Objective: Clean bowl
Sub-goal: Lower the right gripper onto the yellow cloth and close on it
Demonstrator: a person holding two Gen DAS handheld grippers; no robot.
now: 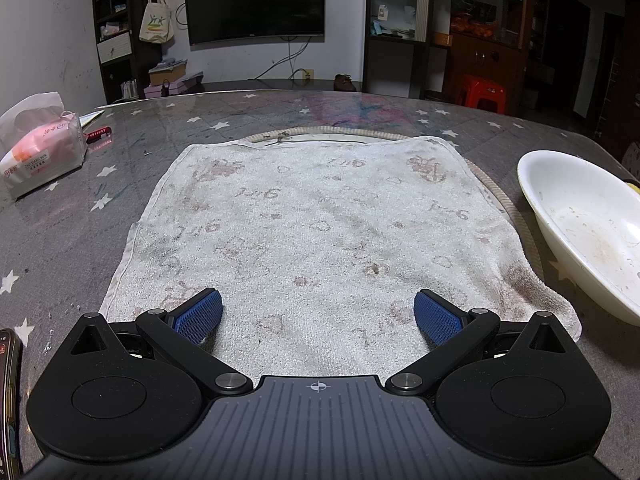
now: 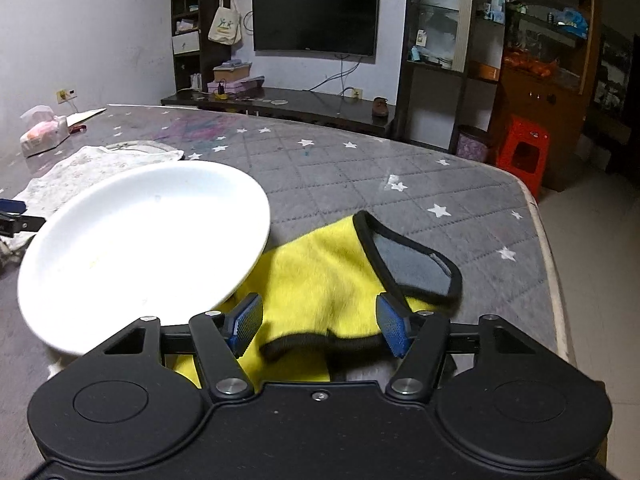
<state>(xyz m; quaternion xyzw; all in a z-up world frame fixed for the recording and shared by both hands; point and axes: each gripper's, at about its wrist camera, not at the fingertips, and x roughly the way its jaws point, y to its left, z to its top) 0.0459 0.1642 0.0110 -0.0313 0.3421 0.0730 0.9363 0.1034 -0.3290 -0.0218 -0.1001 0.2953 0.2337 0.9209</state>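
Note:
A white bowl with brownish residue inside sits tilted on the table, right of a stained white towel. In the right wrist view the bowl rests partly on a yellow cloth with black trim and a grey side. My left gripper is open and empty, low over the near edge of the towel. My right gripper is open and empty, its fingers on either side of the yellow cloth's near part, the left finger close to the bowl's rim.
The table has a grey quilted cover with white stars; its right edge drops to the floor. A tissue pack and a red item lie far left. A phone lies at the near left. A round mat shows under the towel.

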